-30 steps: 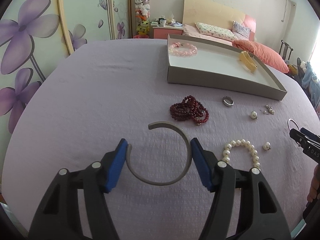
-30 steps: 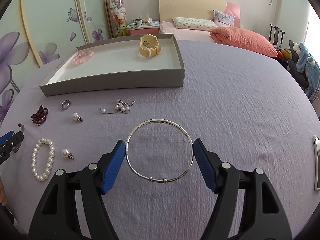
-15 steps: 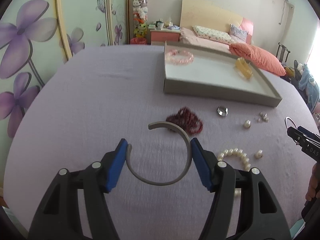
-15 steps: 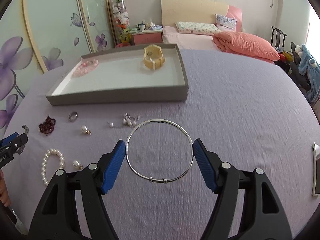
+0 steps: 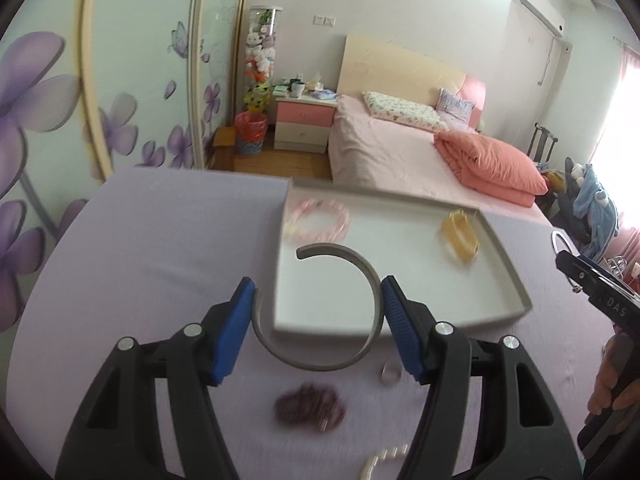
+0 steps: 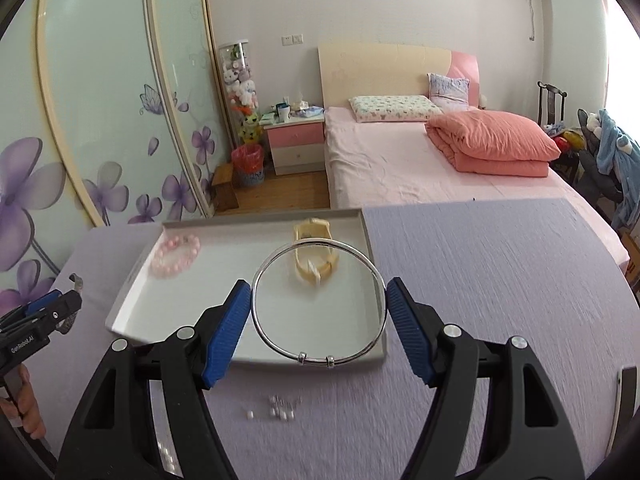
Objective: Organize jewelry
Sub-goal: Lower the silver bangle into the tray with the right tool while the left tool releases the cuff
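Your left gripper (image 5: 318,322) is clamped on the grey open cuff bangle (image 5: 320,362), blue pads pressing its two sides, the gap in the cuff at about 10 o'clock. The cuff hangs above the near edge of the grey tray (image 5: 516,284).

Your right gripper (image 6: 319,322) is clamped on the thin silver bangle (image 6: 280,346), its two small beads at 6 o'clock, held over the tray's near right corner.

Inside the tray: pink bead bracelet (image 6: 176,256) at 10 o'clock, yellow watch (image 6: 316,256) at 12 o'clock behind the silver hoop.

On the purple cloth (image 5: 160,240) below the left gripper: dark red bead bracelet (image 5: 310,404), blurred; a small ring (image 5: 391,374); part of a pearl bracelet (image 5: 380,460) at the bottom edge.
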`<action>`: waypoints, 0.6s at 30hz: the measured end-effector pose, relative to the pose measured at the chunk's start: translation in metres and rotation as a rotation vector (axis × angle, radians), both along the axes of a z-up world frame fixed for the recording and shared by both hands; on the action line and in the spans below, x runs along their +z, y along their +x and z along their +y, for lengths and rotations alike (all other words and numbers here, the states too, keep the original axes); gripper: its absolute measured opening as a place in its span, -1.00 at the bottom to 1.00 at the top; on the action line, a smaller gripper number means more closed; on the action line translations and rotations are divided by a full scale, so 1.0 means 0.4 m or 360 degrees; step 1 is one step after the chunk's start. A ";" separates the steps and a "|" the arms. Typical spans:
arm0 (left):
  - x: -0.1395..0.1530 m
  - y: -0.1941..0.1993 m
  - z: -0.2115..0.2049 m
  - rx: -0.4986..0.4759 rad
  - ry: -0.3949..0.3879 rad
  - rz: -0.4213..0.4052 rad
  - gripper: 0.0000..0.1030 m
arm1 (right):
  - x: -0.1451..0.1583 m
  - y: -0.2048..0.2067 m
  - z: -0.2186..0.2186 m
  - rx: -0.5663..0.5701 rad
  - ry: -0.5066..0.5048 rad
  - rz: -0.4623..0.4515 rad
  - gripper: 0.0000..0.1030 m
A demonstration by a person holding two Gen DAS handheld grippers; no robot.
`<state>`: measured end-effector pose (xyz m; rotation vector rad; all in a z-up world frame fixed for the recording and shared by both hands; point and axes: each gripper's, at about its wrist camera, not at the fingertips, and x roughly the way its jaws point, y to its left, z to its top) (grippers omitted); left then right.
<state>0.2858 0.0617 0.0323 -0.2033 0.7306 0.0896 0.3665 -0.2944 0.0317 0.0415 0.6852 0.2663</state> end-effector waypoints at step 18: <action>-0.104 0.276 -0.059 -0.0137 0.0019 0.0067 0.24 | -0.188 0.180 0.108 0.0065 -0.0181 0.0178 0.38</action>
